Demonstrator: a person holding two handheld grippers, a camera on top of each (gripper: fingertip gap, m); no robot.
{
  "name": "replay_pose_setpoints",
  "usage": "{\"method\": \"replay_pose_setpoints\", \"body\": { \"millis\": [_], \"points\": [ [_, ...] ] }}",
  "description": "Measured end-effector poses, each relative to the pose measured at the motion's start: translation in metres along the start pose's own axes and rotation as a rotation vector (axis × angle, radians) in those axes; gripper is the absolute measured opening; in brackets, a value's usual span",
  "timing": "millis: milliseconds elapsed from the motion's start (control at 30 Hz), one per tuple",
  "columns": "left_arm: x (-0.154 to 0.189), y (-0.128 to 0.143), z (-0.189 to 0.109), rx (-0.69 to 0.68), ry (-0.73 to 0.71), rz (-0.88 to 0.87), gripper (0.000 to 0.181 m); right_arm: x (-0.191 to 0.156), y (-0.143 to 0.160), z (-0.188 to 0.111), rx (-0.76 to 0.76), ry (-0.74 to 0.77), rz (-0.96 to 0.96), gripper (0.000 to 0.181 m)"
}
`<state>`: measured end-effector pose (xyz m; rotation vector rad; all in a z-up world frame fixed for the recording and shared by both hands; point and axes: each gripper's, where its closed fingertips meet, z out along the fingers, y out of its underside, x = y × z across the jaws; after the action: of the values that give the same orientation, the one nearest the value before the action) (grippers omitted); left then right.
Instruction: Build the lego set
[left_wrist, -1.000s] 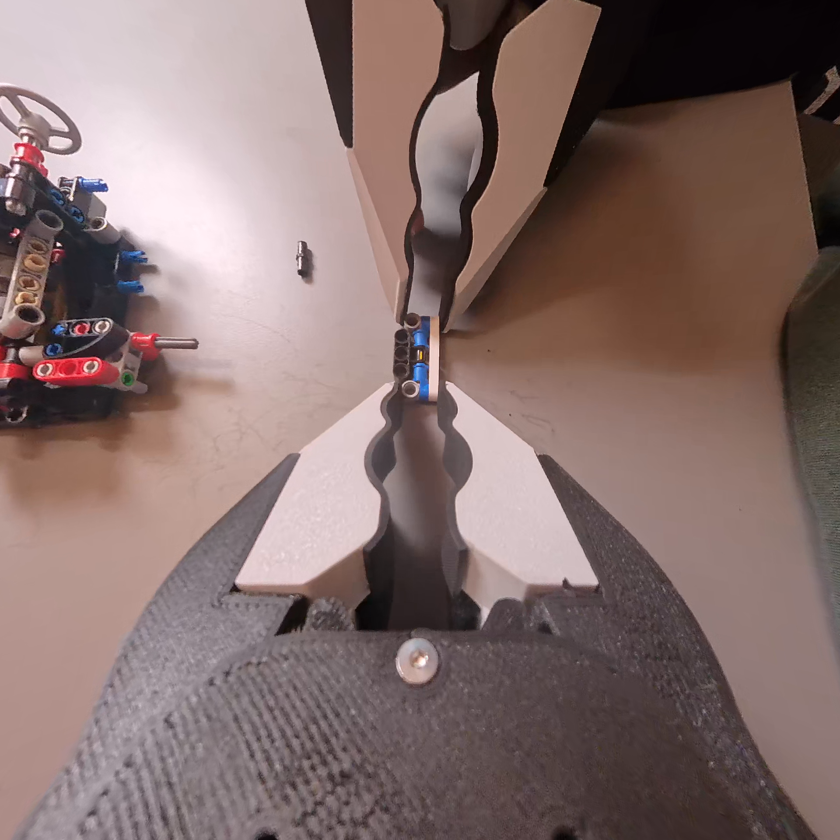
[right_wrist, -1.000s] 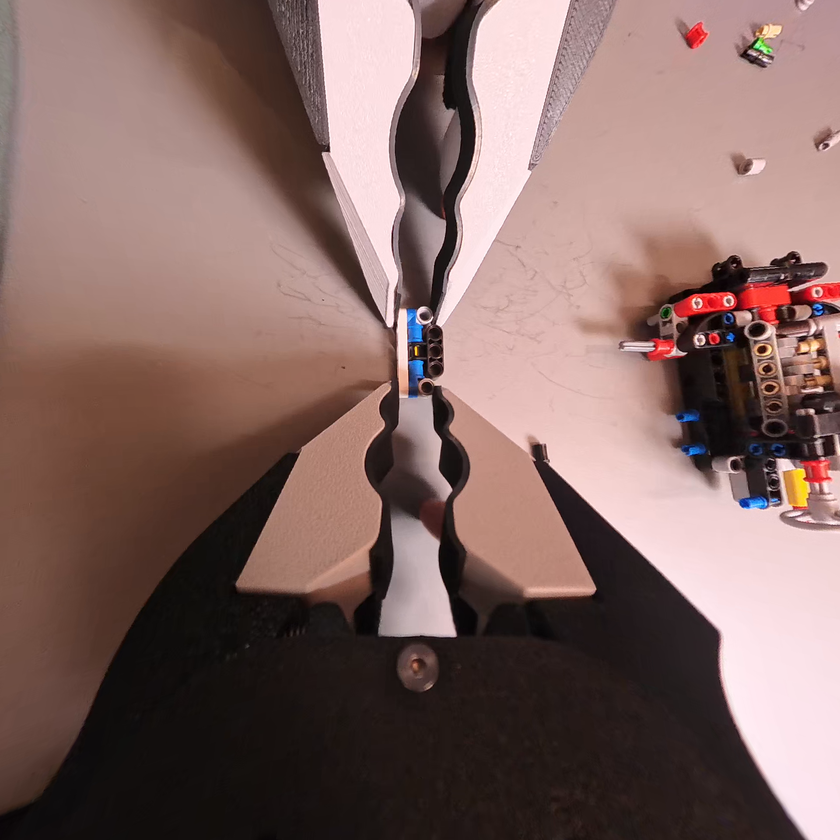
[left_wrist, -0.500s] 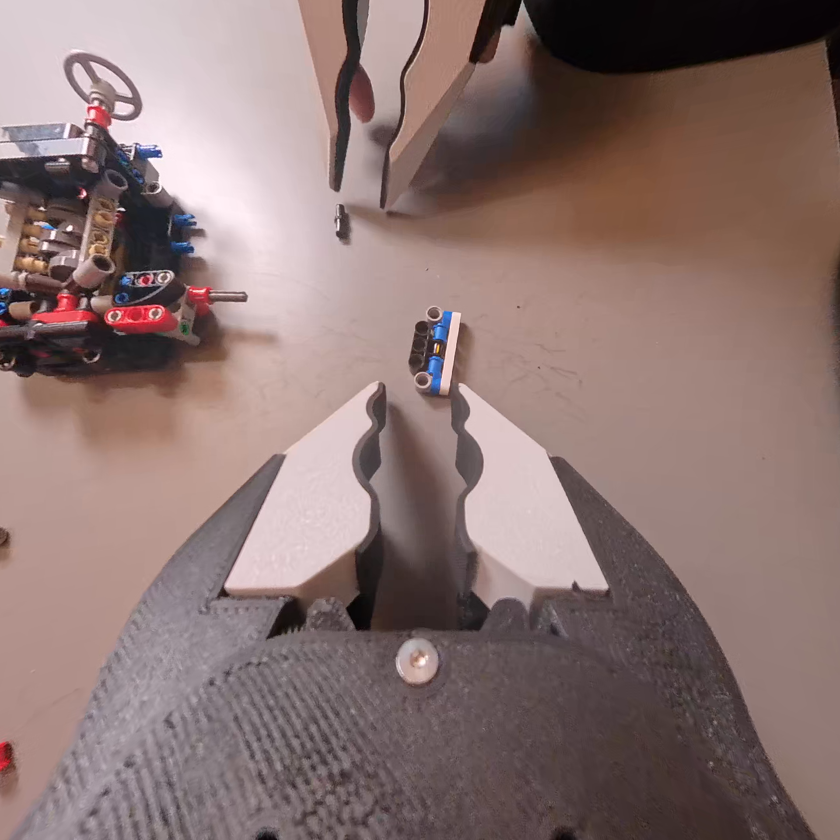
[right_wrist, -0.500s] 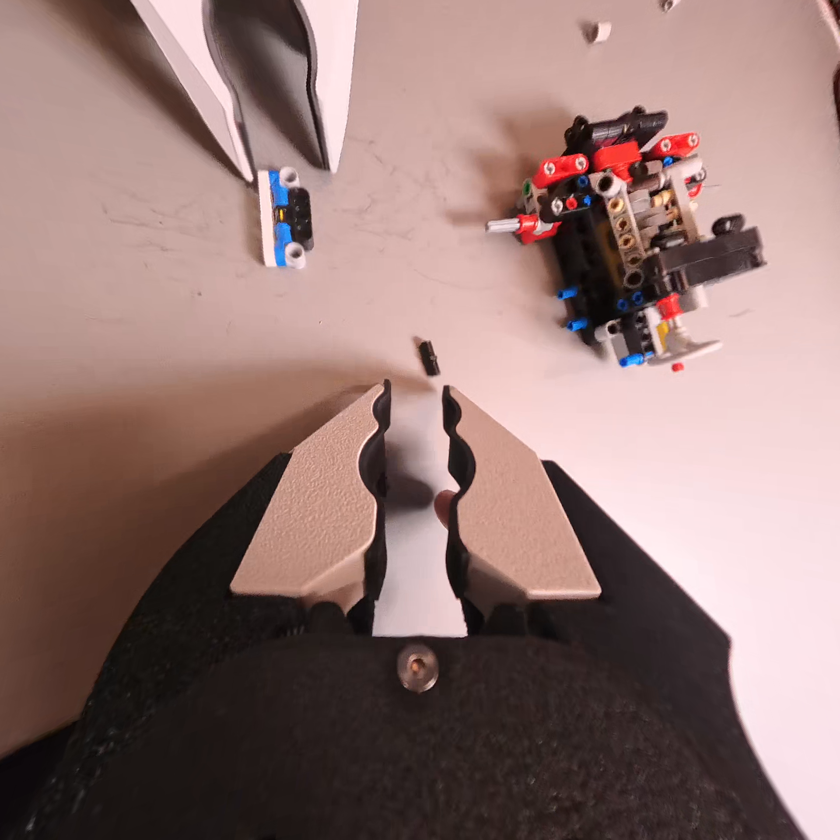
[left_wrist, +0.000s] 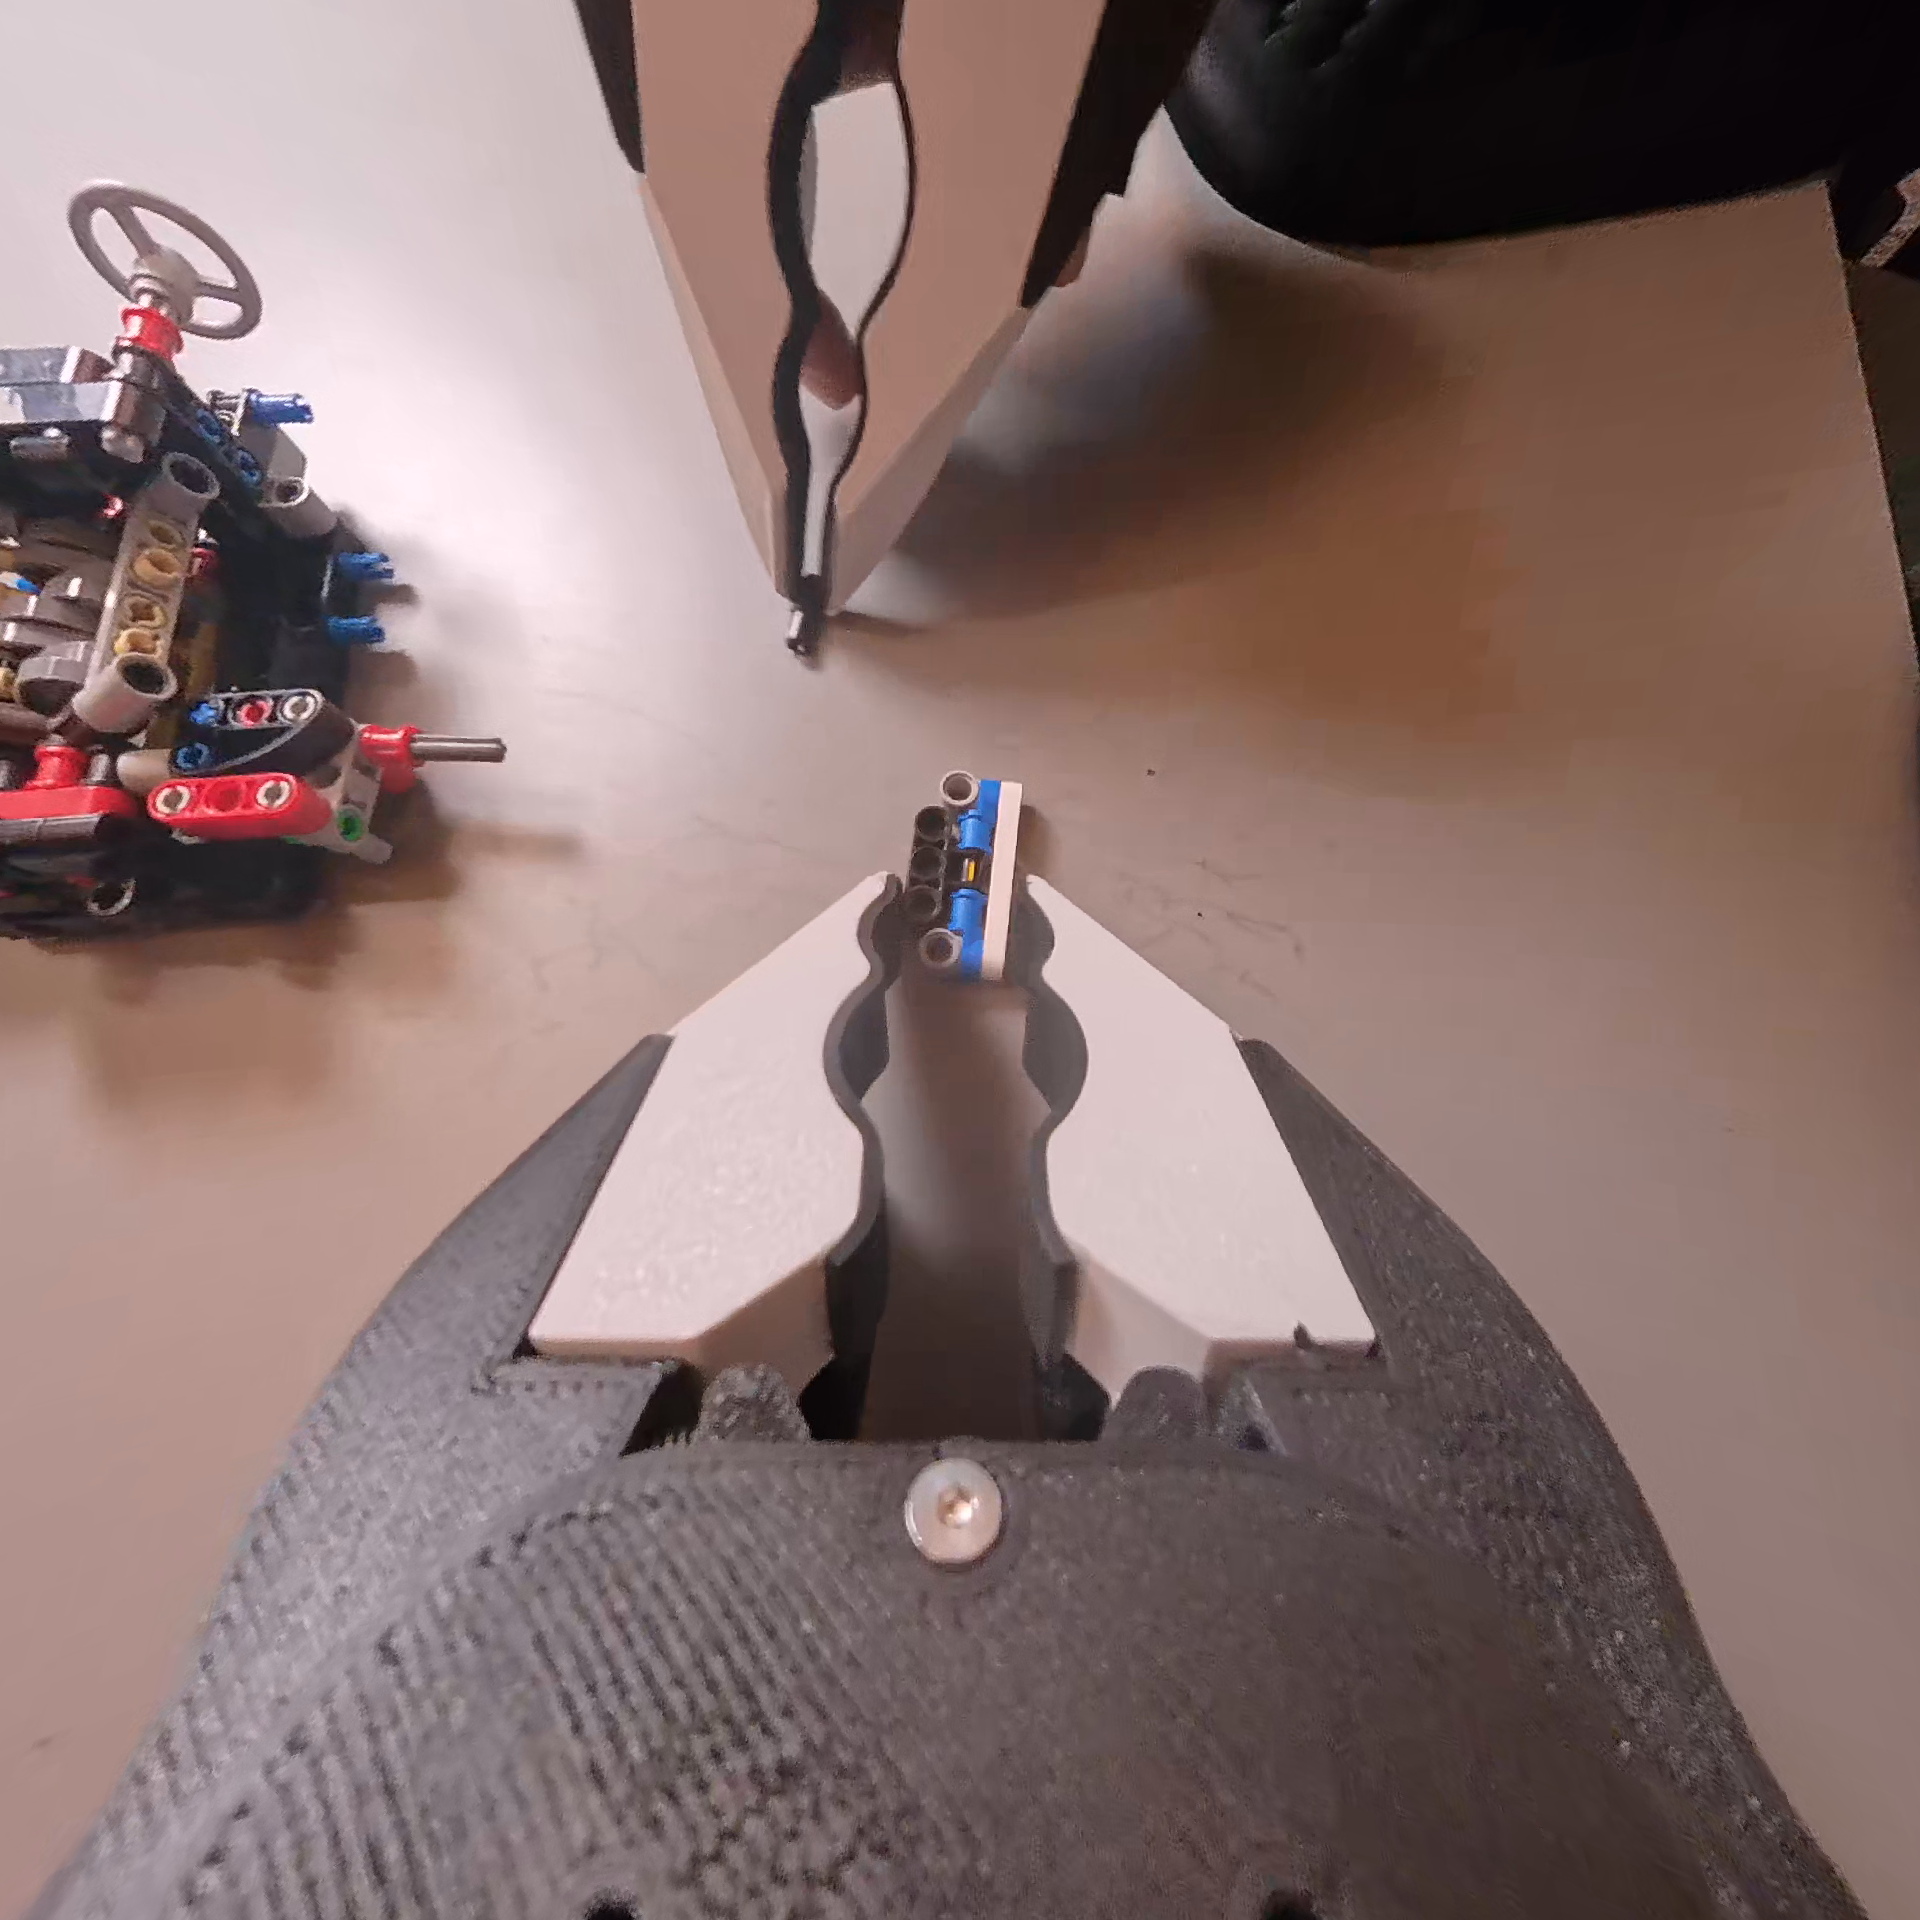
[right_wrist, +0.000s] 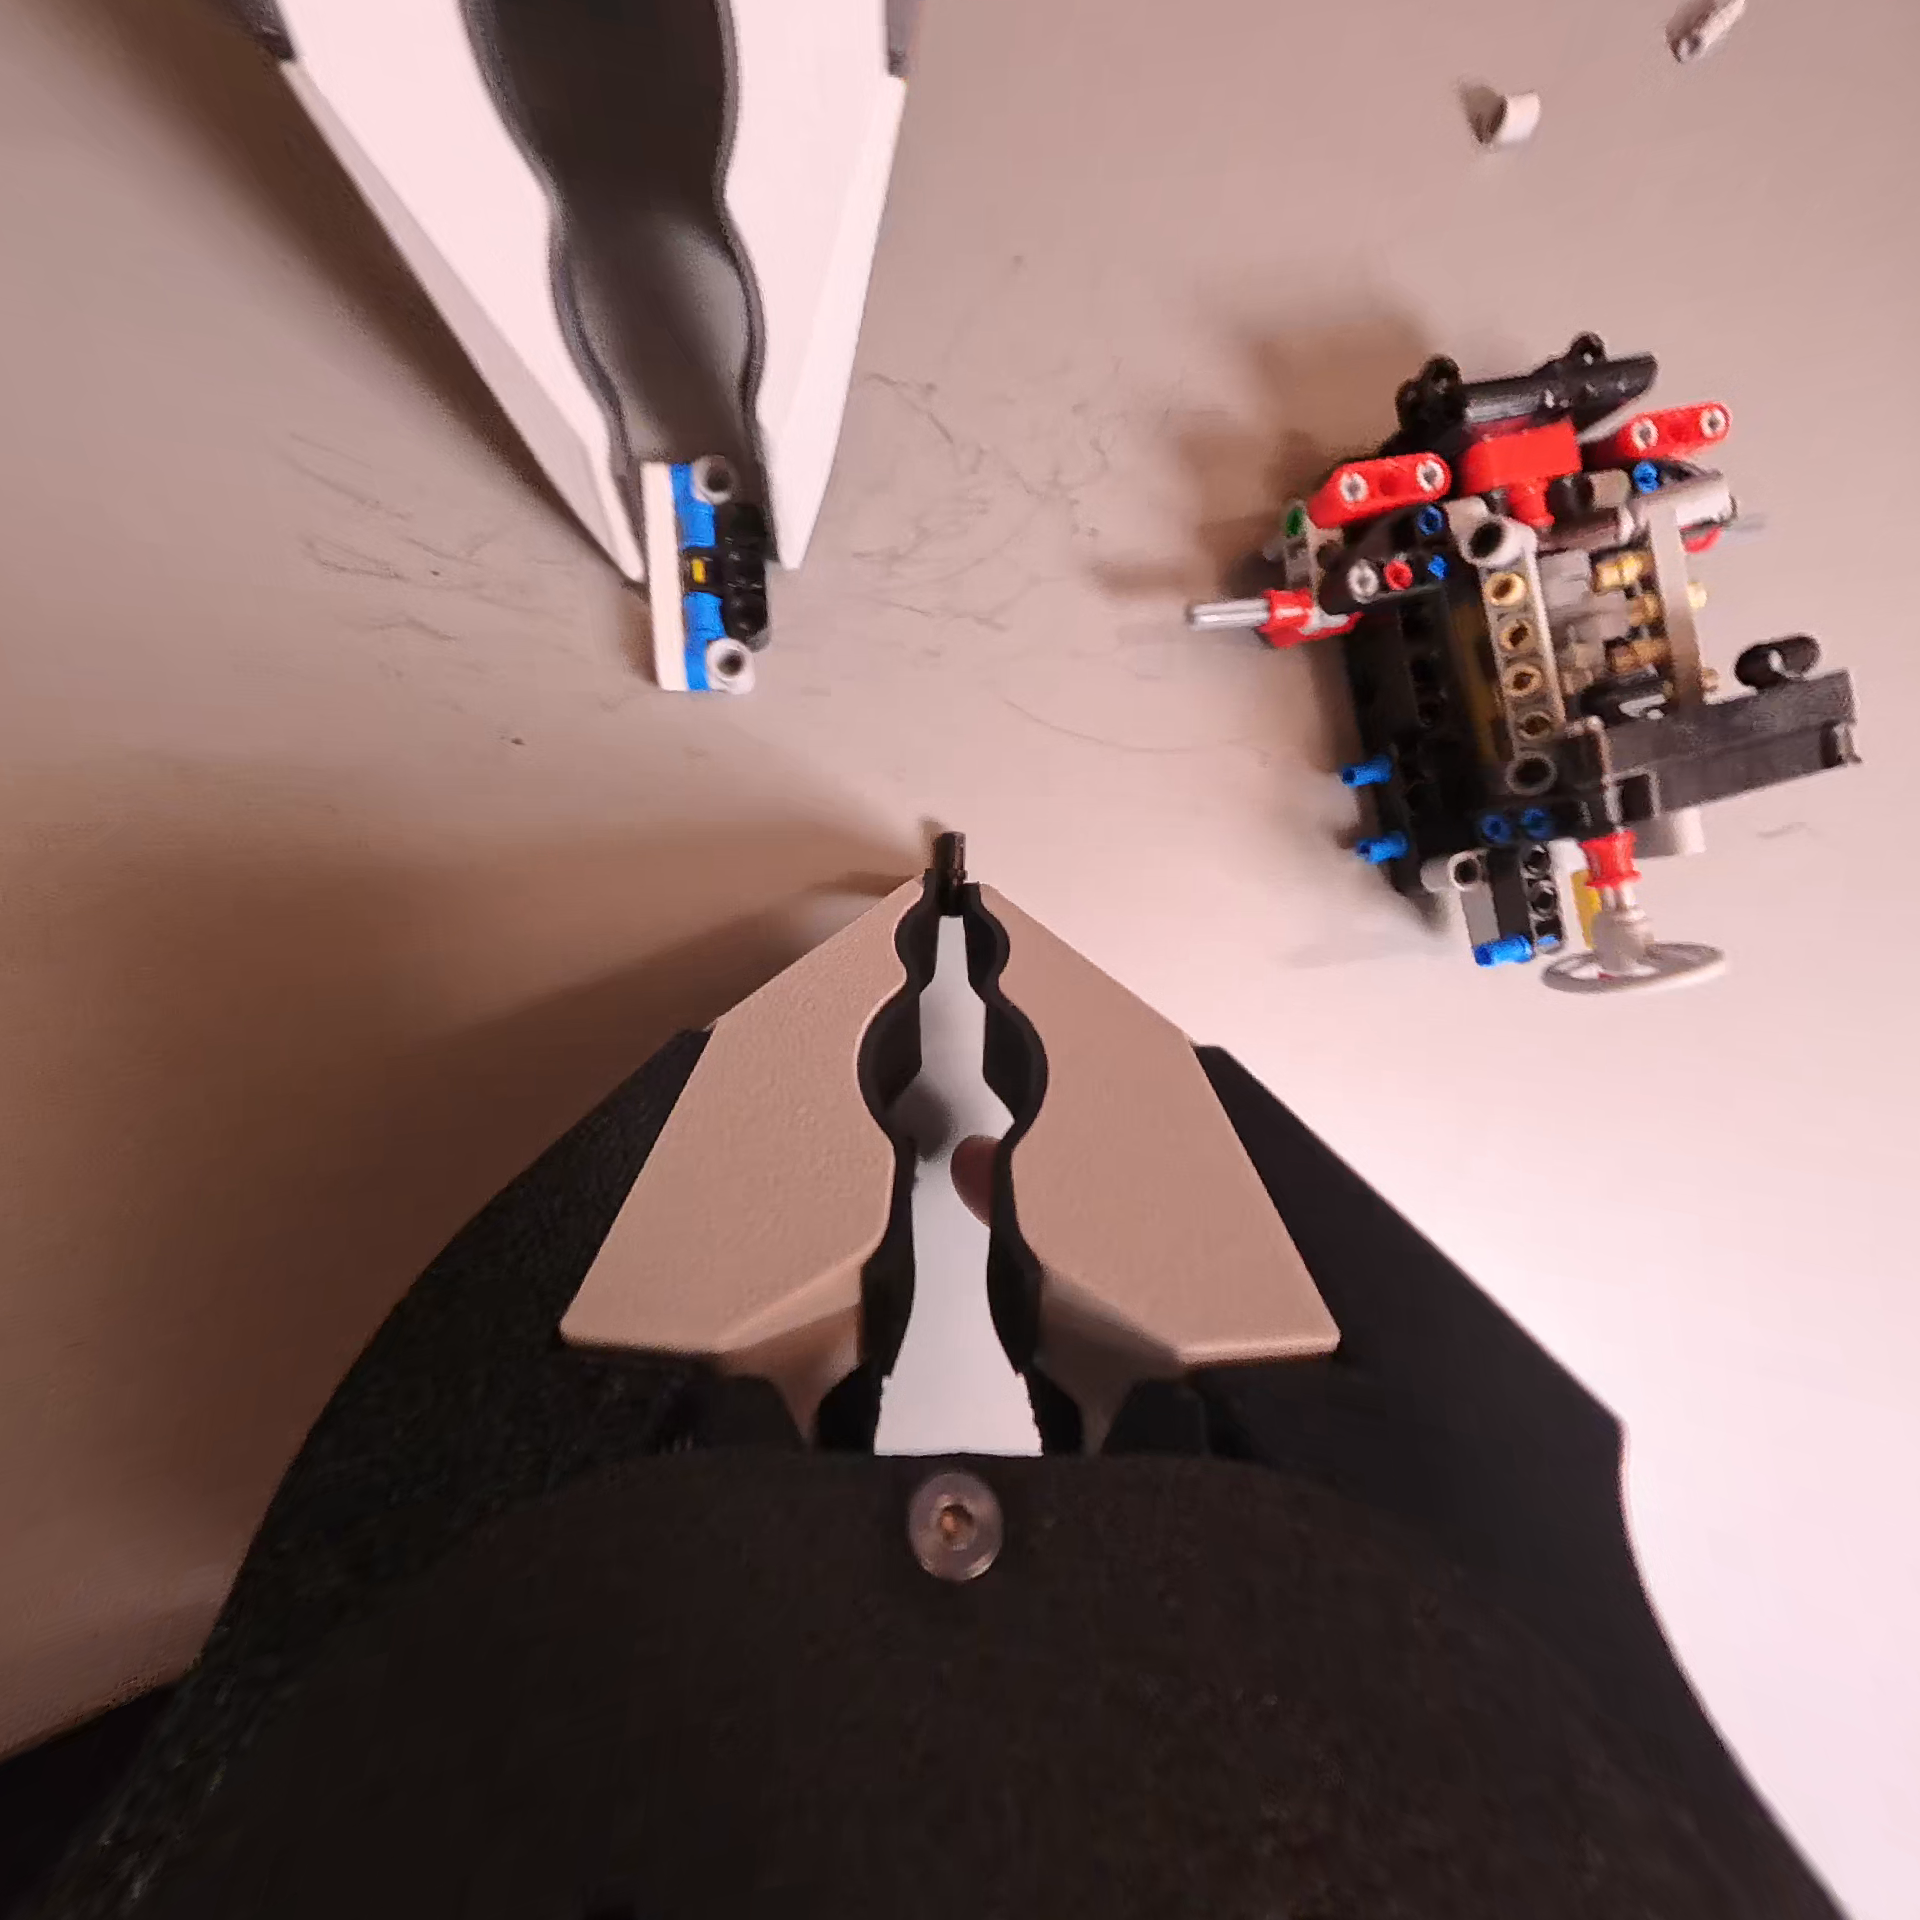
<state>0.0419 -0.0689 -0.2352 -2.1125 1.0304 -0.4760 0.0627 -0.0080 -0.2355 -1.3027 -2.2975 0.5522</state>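
Note:
A small subassembly (left_wrist: 961, 873) of a white plate, blue pins and a short black beam lies on the tan table. My left gripper (left_wrist: 956, 894) has its jaws pressed against both sides of the near half. It also shows in the right wrist view (right_wrist: 707, 571) between the left gripper's fingertips (right_wrist: 623, 540). My right gripper (right_wrist: 948, 896) is shut on a small black pin (right_wrist: 948, 857) at the table surface. The pin also shows in the left wrist view (left_wrist: 802, 629) at the right gripper's tip (left_wrist: 816, 592). The partly built model (left_wrist: 156, 665) sits to the left.
The model (right_wrist: 1538, 665) has a grey steering wheel (right_wrist: 1631, 961) and a protruding axle (left_wrist: 457, 748). Loose small grey pieces (right_wrist: 1501, 112) lie far off on the table. A dark sleeve (left_wrist: 1507, 104) is behind the right gripper. The table's edge (left_wrist: 1860, 520) runs along the right. The grippers' ends are close to 7 centimetres from one another.
Both grippers let go of the subassembly and drew apart. The left has since moved forward and closed around it. The right moved to the black pin and shut on it.

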Motion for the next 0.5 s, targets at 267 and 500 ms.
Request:
{"method": "replay_pose_setpoints", "body": {
  "millis": [267,500],
  "points": [
    [0.001,-0.036,-0.028,0.262,0.137,-0.240,0.025,-0.019,-0.058,-0.021,0.279,0.082,-0.136,0.003],
    [-0.002,-0.056,-0.045,0.462,0.411,-0.598,0.020,-0.018,-0.081,-0.032,0.368,0.295,-0.332,0.003]
  ]
}}
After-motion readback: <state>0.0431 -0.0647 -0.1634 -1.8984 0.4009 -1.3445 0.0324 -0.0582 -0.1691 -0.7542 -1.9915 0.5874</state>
